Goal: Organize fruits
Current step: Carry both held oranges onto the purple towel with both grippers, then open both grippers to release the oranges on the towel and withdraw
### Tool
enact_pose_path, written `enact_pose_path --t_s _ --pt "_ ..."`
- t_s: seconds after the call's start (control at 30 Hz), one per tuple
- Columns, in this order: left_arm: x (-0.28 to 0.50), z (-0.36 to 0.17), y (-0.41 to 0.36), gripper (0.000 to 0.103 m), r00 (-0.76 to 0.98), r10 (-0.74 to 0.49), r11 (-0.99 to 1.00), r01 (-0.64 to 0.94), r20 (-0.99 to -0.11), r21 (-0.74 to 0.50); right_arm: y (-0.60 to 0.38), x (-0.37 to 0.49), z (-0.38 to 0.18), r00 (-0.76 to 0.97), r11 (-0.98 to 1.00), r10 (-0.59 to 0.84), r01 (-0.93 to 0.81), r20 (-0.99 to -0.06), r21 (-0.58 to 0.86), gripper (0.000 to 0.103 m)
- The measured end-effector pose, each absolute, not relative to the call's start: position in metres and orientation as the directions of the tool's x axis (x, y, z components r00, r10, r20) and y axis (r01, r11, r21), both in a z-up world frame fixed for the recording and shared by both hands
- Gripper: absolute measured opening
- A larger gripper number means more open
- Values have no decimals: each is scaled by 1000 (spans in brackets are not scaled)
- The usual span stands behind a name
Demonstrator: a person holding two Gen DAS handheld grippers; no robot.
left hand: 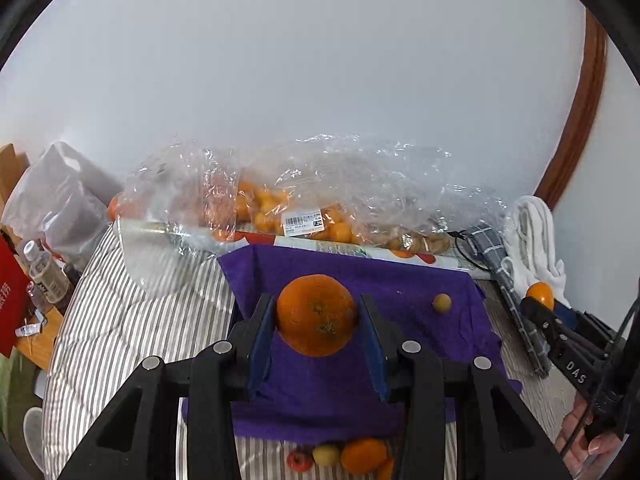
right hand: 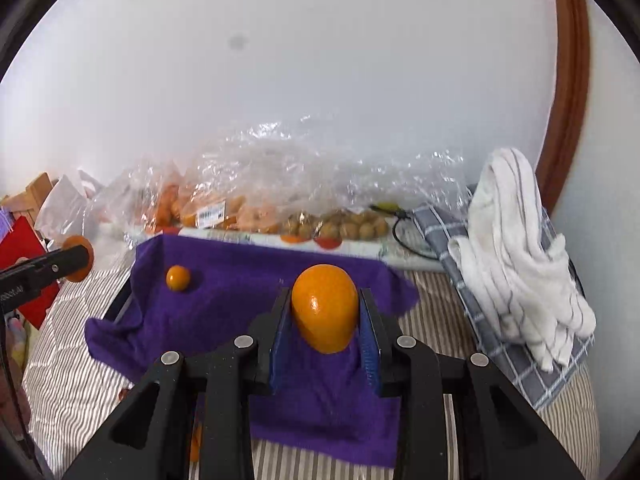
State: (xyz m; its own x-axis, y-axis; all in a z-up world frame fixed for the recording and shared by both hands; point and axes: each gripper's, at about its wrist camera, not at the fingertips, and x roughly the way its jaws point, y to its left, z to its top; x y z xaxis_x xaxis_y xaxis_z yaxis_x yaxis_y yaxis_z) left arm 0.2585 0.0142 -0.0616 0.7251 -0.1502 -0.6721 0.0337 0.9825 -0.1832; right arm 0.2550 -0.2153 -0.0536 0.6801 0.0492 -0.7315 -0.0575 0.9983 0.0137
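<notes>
My left gripper [left hand: 318, 312] is shut on a large round orange [left hand: 316, 314] and holds it above the purple cloth [left hand: 400, 280]. My right gripper [right hand: 325, 308] is shut on a smooth oval orange fruit [right hand: 325, 308] above the same purple cloth [right hand: 240, 300]. A small round fruit [left hand: 441, 303] lies on the cloth; in the right wrist view it looks orange [right hand: 178, 278]. The right gripper with its fruit [left hand: 540, 295] shows at the right of the left wrist view. The left gripper with its orange [right hand: 78, 258] shows at the left of the right wrist view.
Clear plastic bags [left hand: 280, 200] of small orange and brownish fruits lie along the wall. Several loose fruits [left hand: 352, 456] lie at the cloth's near edge. A white towel [right hand: 516, 256] on a checked cloth [right hand: 516, 360] is at the right. Bottles [left hand: 46, 272] and a red box [left hand: 12, 300] stand at the left.
</notes>
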Motion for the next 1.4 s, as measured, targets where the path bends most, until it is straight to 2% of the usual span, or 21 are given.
enact_pose_path --t_s 0.2,0.47,0.77,1.4 --pt "285 -84 13 39 692 -140 986 31 -708 -165 -210 278 -74 662 997 62 -73 -747 18 32" --pt "310 -120 12 39 631 -128 989 27 -766 -143 -212 300 -128 571 998 55 -58 -819 27 32" --pt "325 -154 6 39 564 -133 990 36 -815 -136 -220 307 -153 520 999 36 -47 -854 14 32" --pt "326 -169 -3 39 525 -94 995 39 -846 -86 -215 310 -176 477 997 21 -70 -879 -15 32"
